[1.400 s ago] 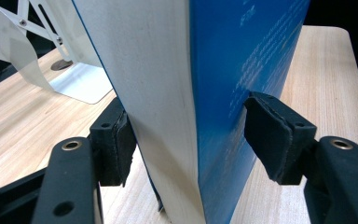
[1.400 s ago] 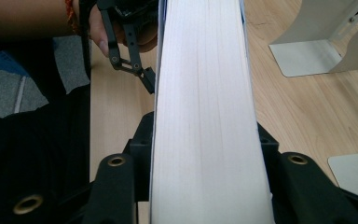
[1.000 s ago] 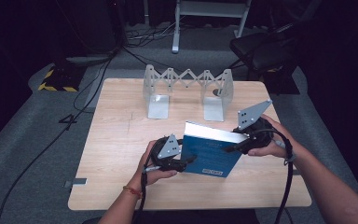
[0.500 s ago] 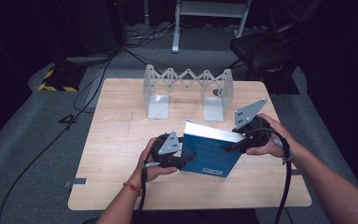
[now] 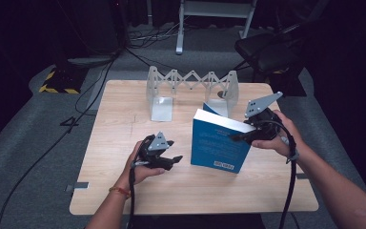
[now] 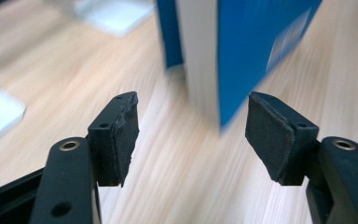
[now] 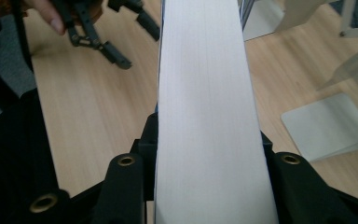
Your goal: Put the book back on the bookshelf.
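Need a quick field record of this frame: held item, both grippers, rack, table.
held item: blue book, standing upright on the table
right gripper: shut on the book's page edge
left gripper: open, nothing between its pads, off the book's left side
rack: folding metal book rack at the table's far edge, holding nothing
book vs rack: book in front of the rack, not in it

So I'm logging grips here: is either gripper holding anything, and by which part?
The right gripper clamps the blue book, standing upright on the table, across its thickness at the page edge. The left gripper holds nothing, its jaws open beside the book.
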### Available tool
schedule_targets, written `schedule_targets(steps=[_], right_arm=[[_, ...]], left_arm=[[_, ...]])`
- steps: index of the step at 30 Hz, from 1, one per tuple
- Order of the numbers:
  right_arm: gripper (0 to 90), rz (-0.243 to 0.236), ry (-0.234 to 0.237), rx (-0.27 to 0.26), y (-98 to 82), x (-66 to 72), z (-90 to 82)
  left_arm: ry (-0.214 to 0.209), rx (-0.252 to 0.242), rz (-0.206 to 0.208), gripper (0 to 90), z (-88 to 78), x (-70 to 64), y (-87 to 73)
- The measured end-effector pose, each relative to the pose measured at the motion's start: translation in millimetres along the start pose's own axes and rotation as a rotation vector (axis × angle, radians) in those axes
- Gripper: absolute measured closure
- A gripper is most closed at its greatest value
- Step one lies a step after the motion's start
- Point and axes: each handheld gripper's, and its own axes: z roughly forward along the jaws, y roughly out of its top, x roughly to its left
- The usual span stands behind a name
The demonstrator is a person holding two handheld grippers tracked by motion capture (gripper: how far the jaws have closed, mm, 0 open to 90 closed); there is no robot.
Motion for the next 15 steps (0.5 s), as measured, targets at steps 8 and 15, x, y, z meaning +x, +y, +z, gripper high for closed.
schedule_targets(steps=[8, 15], right_arm=[[62.0, 0.03, -0.064, 0.011, 6.6, -10.7, -4.5], [62.0, 0.071, -0.103, 0.001, 11.1, -24.6, -3.4]], left_arm=[[0.092, 0.091, -0.093, 27.9, -26.8, 7.3, -46.7], [0.103, 0.18, -0.152, 21.5, -20.3, 9.5, -64.3]])
